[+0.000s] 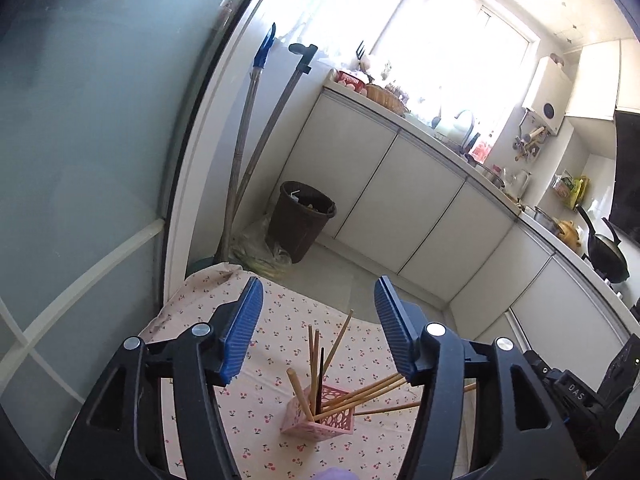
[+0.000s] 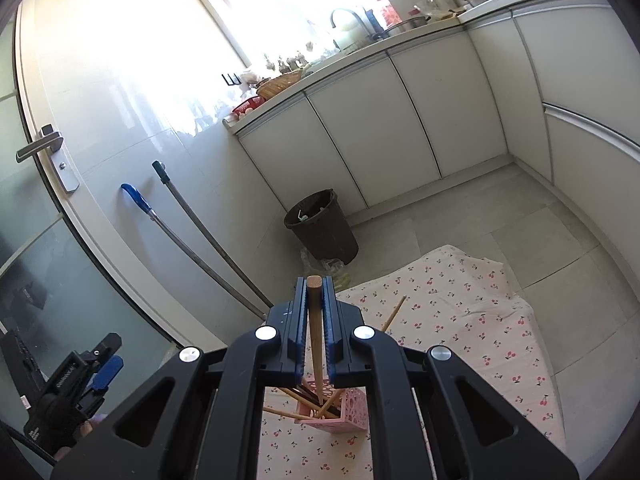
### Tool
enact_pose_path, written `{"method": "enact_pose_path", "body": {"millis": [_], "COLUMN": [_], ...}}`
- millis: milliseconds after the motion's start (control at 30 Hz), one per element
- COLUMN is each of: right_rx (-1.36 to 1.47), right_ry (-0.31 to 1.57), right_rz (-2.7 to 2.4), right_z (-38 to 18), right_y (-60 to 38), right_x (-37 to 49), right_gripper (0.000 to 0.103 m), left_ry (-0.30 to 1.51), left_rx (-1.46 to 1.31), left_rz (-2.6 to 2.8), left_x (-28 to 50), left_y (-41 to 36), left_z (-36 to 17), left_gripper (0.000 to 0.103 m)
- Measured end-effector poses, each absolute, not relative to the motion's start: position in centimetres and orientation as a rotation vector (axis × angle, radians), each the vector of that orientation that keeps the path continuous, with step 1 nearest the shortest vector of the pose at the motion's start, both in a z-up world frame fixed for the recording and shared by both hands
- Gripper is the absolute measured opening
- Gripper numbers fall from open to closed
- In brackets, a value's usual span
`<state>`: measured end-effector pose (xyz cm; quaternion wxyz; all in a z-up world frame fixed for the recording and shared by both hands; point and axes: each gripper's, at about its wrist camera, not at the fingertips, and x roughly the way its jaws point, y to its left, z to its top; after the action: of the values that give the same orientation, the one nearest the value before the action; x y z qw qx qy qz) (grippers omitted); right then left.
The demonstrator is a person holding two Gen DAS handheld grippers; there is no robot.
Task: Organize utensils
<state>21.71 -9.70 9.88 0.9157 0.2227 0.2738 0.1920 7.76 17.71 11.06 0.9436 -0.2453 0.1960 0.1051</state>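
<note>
Cherry-print cloth point(image 1: 280, 320) covers the low surface under both my tools, with pale kitchen floor beyond it. Closest to me, my right gripper point(image 2: 315, 292) is clenched on one wooden chopstick point(image 2: 314, 320), which runs up between the pads with its blunt end poking out past the fingertips and its thin end pointing down toward the pink holder point(image 2: 344, 412) just below the jaws. That holder, a lattice-sided box, already carries a bundle of chopsticks point(image 1: 320, 360); some stand nearly upright, others splay out low toward my right side.

My left gripper point(image 1: 318, 320) is released, its blue pads wide apart and nothing between them, poised above the same holder, which sits slightly ahead of and beneath its fingertips.

I judge the step in hand to be dropping the held chopstick into the holder. Next, I need to lower the thin end into the open top, clear of the leaning sticks, then let go. Both tools tilt moderately downward.

Farther off, past the cloth's edge, a dark waste bin point(image 2: 320, 224) stands beside two mop handles point(image 1: 256, 152), and white cabinets point(image 1: 400, 200) run along under a bright window.
</note>
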Motion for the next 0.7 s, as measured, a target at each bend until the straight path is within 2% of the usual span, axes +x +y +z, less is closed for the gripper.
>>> {"method": "enact_pose_path", "body": {"millis": [200, 267, 300, 400, 467, 533, 700], "right_rx": [0.410, 0.417, 0.415, 0.379, 0.314, 0.256, 0.144], "right_ry": [0.587, 0.601, 0.611, 0.591, 0.567, 0.549, 0.535], "right_rz": [0.370, 0.381, 0.385, 0.381, 0.362, 0.334, 0.255], "right_z": [7.8, 7.0, 6.8, 7.6, 8.6, 9.2, 8.5], "right_y": [-7.2, -6.8, -6.6, -6.4, -6.3, -6.2, -6.9], "right_x": [23.0, 23.5, 23.6, 22.9, 21.8, 20.7, 18.1], "right_gripper": [0.008, 0.011, 0.014, 0.036, 0.037, 0.049, 0.062], "left_ry": [0.448, 0.470, 0.479, 0.494, 0.503, 0.516, 0.509], "left_rx": [-0.471, -0.467, -0.465, -0.435, -0.405, -0.367, -0.240], "left_rz": [0.205, 0.196, 0.190, 0.172, 0.158, 0.141, 0.180], "left_x": [8.9, 9.3, 9.5, 9.7, 9.7, 9.6, 8.6], "left_y": [17.2, 16.9, 16.8, 15.8, 14.8, 13.6, 10.3], "left_z": [10.1, 9.6, 9.4, 9.3, 9.3, 9.2, 8.3], "left_gripper": [0.056, 0.056, 0.056, 0.056, 0.056, 0.061, 0.074]}}
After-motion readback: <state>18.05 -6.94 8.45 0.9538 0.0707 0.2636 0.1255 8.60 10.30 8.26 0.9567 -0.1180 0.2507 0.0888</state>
